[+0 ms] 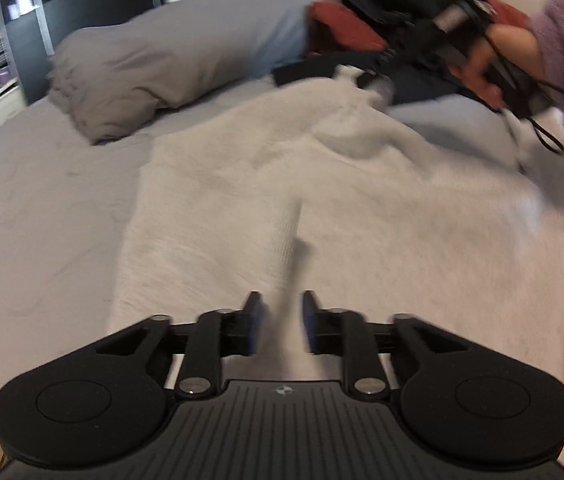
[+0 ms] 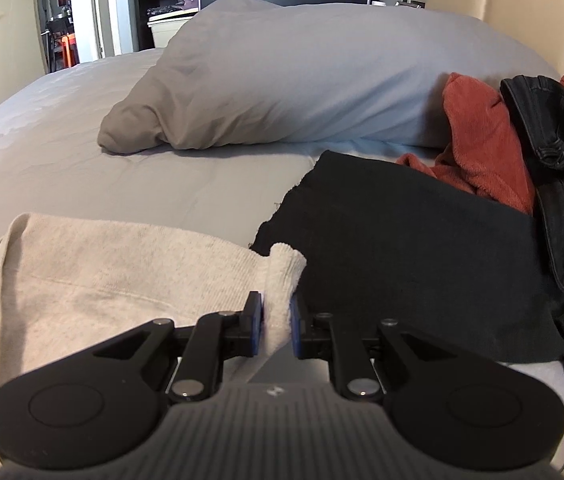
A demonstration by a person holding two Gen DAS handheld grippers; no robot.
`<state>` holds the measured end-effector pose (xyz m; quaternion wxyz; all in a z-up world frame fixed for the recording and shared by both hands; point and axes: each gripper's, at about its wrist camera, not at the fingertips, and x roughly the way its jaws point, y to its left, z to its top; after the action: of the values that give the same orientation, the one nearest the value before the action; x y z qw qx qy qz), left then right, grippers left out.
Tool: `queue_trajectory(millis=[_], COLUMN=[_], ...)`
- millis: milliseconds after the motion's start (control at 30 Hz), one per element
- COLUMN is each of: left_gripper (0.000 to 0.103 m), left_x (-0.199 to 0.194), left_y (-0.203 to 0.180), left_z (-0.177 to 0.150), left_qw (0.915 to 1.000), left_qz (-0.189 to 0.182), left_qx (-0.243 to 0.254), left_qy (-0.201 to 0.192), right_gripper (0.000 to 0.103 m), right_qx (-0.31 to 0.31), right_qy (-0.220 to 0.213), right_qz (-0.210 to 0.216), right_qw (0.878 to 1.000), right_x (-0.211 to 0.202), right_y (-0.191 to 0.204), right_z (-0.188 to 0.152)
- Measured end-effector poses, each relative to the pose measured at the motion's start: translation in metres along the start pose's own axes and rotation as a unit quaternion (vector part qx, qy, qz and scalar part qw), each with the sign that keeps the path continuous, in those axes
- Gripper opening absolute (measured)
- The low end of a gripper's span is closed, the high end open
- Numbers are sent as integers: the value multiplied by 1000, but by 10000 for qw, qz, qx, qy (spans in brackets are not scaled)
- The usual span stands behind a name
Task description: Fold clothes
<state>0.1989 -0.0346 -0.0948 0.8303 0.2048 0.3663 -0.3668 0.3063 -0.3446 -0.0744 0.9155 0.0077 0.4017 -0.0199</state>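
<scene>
Centrally spread across a grey bed: cream sweater, lying mostly flat. Left hand-held gripper hovering above its near part, jaws parted, nothing between them. Right hand-held gripper pinching a ribbed cuff-like corner of the sweater between blue pads. Beside it, black garment, rust-red towel, dark jeans. Behind, grey pillow.

Fuzzy cream knit sweater, matt grey bedsheet
</scene>
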Motion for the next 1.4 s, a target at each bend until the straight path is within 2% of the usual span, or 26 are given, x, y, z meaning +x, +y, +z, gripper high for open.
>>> queue_trajectory(millis=[67,167,333,500,667,800,900,933,967,1033,1133,1200,1267,1333,1400], left_gripper=[55,55,54,46,46,46,26,14,6,5,5,4,4,3,3], left_x=[-8,-16,-16,3,32,44,45,46,45,41,19,-2,-26,-51,-72], left_y=[-10,-18,3,12,0,7,16,20,25,34,48,63,87,114,140], left_z=[-3,-7,-3,13,15,16,20,22,23,27,34,39,43,45,40], left_qw=[9995,9969,9943,9972,9931,9935,9934,9937,9939,9941,9914,9854,9741,9579,9380], left_qz=[-72,171,891,686,887,921,983,977,973,1003,1260,1561,1949,2342,2676], left_qx=[321,770,581,279,716,592,450,354,253,20,-340,-643,-1043,-1510,-2049], left_qy=[-16,-4,50,56,258,324,376,418,447,408,70,-233,-481,-686,-812], right_gripper=[17,17,17,17,17,17,17,17,17,17,17,17,17,17,16], right_qx=[-8,65,155,177,186,188,174,161,147,121,-8,-151,-307,-428,-476], right_qy=[-2,-2,-8,-37,-51,-56,-59,-62,-68,-89,-193,-308,-433,-561,-699], right_qz=[59,115,177,201,249,281,298,301,301,313,341,336,325,268,115], right_qw=[10000,9999,9997,9996,9995,9994,9994,9994,9994,9994,9992,9988,9981,9971,9964], right_x=[-2,-3,-3,-3,-4,-3,-2,-2,-2,-4,-11,-19,-27,-35,-42], right_y=[-2,-4,-5,-6,-6,-8,-9,-9,-9,-9,-8,-7,-6,-5,-5], right_z=[-3,-6,-9,-10,-9,-9,-9,-9,-8,-6,1,10,20,32,44])
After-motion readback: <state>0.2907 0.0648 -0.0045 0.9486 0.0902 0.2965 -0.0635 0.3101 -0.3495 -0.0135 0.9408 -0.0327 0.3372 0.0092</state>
